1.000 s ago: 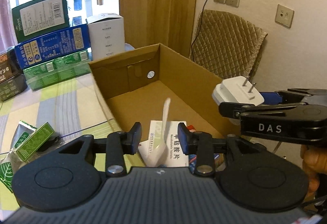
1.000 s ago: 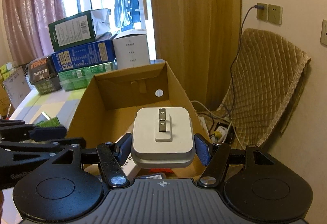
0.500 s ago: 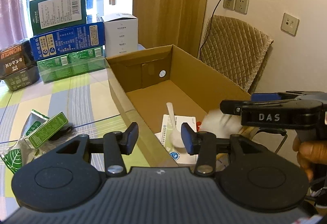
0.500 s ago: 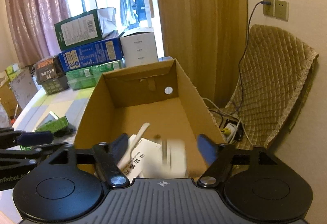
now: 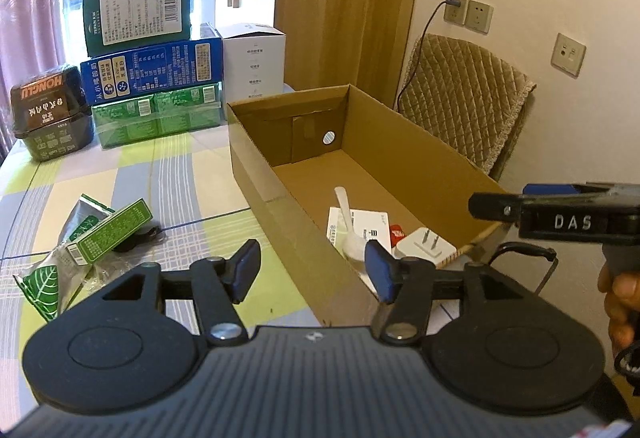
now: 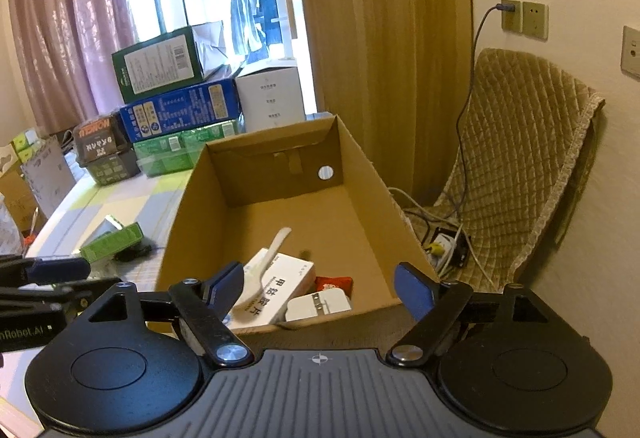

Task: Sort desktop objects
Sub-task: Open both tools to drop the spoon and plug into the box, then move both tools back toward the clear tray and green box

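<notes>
An open cardboard box [image 5: 408,154] [image 6: 360,170] stands on the table. Inside it near the front lie a white plug adapter [image 5: 426,247] [image 6: 320,304], a white plastic spoon [image 5: 347,216] [image 6: 266,266], a white medicine box [image 5: 368,228] [image 6: 286,288] and a small red packet [image 6: 334,283]. My right gripper [image 6: 318,286] is open above the box's near end, nothing between its fingers. My left gripper [image 5: 312,272] is open over the box's left wall. A green carton [image 5: 110,232] [image 6: 114,242] and a leaf-print packet [image 5: 44,284] lie on the tablecloth to the left.
Stacked cartons [image 5: 152,78] and a white box [image 5: 254,60] stand at the table's far side, with a dark tub [image 5: 48,114] beside them. A quilted chair [image 6: 524,158] and cables [image 6: 444,238] sit right of the box. A hand [image 5: 620,298] holds the right gripper.
The right gripper opened and the white plug adapter dropped into the box. The left gripper widened after the spoon fell in, and both pulled back a little.
</notes>
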